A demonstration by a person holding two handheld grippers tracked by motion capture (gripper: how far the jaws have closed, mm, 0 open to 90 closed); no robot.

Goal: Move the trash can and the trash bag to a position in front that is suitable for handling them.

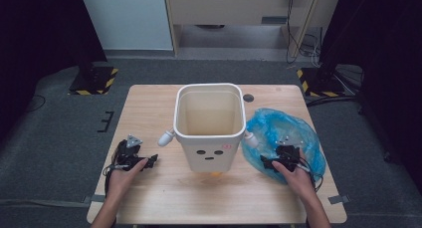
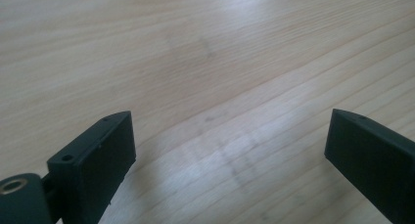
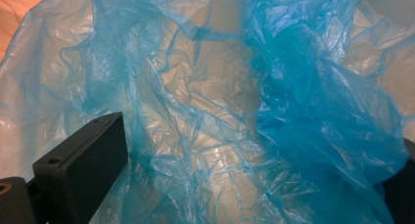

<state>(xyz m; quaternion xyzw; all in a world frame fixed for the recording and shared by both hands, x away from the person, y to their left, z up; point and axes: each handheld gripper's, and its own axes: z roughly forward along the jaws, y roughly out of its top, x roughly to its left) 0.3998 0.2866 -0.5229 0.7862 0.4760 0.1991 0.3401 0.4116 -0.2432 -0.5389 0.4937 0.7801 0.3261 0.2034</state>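
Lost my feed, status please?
Left gripper open over bare table. Right gripper open on blue bag, not pinched. White bin stands between.

We're seeing a light wood table [image 1: 149, 113] sitting on grey carpet [image 1: 54, 138]. A small dark round mark [image 1: 248, 97] is showing near its far edge. Yellow-black striped stand bases [image 1: 93, 80] are standing on the floor at both far corners, and cables [image 1: 298, 39] are hanging by a wooden cabinet [image 1: 239, 9] behind.

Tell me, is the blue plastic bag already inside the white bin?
No, the blue plastic bag lies crumpled on the table beside the white bin.
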